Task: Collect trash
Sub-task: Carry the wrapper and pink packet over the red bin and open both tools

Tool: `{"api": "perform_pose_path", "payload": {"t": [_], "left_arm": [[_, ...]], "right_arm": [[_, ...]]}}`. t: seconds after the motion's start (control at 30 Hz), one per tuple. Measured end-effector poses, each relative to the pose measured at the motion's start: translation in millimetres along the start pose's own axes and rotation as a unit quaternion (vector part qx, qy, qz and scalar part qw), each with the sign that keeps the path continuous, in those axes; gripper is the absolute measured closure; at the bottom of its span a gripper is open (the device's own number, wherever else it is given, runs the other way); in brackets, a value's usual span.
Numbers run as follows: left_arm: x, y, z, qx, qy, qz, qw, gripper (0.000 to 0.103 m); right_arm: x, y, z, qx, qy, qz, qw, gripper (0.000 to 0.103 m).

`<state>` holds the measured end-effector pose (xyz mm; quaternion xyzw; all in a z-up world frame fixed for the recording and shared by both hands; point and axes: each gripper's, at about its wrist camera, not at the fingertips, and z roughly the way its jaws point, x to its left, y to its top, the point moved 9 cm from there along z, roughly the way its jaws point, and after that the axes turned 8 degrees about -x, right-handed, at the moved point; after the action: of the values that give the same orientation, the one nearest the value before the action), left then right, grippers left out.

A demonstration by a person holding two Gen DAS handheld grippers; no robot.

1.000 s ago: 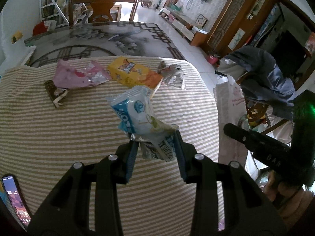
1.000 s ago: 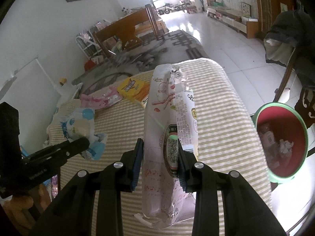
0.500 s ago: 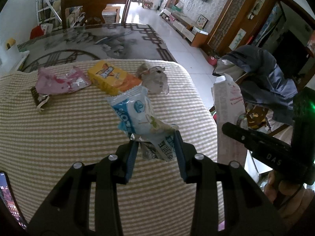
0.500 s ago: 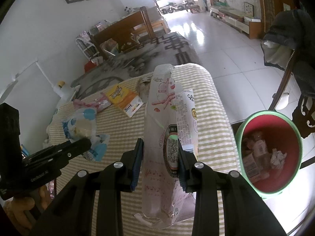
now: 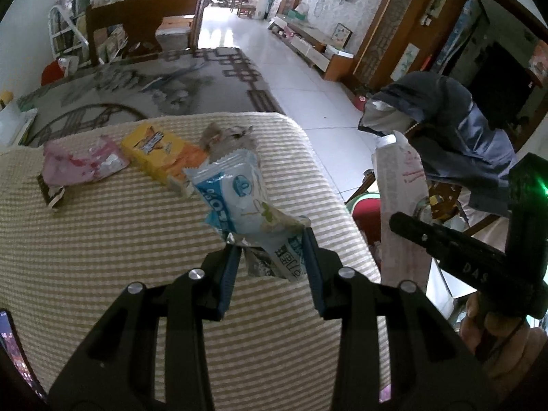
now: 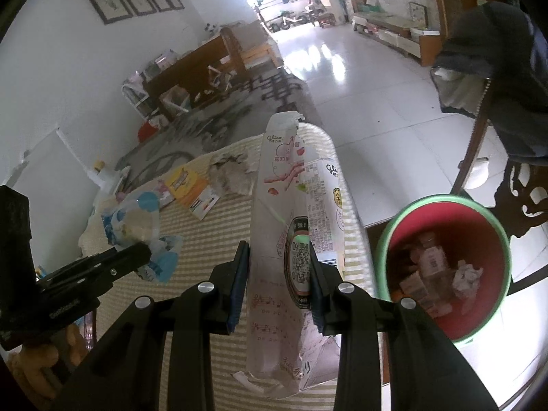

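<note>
Left gripper: clenched on blue wrapper. Right gripper: clenched on pink packet. Both have drifted from mid-table toward the bin, now closer below the table edge; drop-off looks near.

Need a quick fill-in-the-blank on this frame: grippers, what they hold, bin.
1. The left gripper is shut on a blue and white ____.
2. The right gripper is shut on a tall pink Glico wrapper, held ____.
3. The bin has a green rim and a ____ inside.
4. The yellow snack box lies on the ____ tablecloth.

Missing words: wrapper; upright; red; striped
</note>
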<state>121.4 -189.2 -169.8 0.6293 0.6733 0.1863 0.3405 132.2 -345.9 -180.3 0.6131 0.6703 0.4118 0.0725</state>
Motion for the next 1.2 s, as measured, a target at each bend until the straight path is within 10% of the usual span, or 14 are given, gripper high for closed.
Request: {"api": "perform_pose_path", "payload": {"t": [1.2], "left_arm": [[-185.6, -10.6, 83.5, 0.074, -0.112, 0.103, 0.9855, 0.068]], "right_arm": [[-186.7, 4.0, -71.9, -0.045, -0.092, 0.137, 0.985, 0.072]]}}
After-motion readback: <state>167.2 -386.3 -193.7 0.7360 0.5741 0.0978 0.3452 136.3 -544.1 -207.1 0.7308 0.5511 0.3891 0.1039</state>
